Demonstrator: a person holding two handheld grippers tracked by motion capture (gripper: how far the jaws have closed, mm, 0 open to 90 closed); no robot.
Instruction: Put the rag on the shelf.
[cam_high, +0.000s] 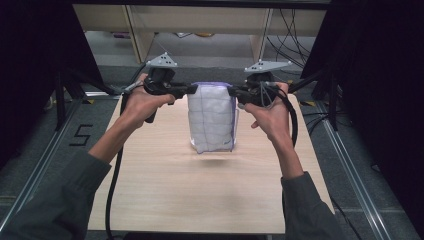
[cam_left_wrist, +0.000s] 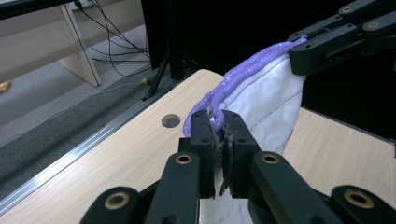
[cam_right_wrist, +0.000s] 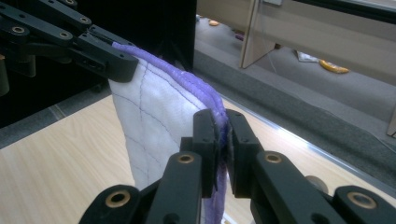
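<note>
A white quilted cloth (cam_high: 212, 120) with a purple fringed top edge hangs folded above the wooden table (cam_high: 165, 195), its lower end just off the board. My left gripper (cam_high: 192, 90) is shut on the cloth's upper left corner, and my right gripper (cam_high: 231, 91) is shut on the upper right corner. In the left gripper view my left gripper (cam_left_wrist: 221, 125) pinches the purple edge (cam_left_wrist: 247, 70), with the other gripper's jaws holding the far corner. In the right gripper view my right gripper (cam_right_wrist: 222, 127) clamps the cloth (cam_right_wrist: 154, 126) in the same way.
A round hole (cam_left_wrist: 171, 121) sits in the tabletop near its edge. Metal rails (cam_high: 45, 160) run along both sides of the table. Pale wooden shelving (cam_high: 200, 30) and loose cables (cam_high: 292, 35) stand beyond the far end. Black curtains flank the space.
</note>
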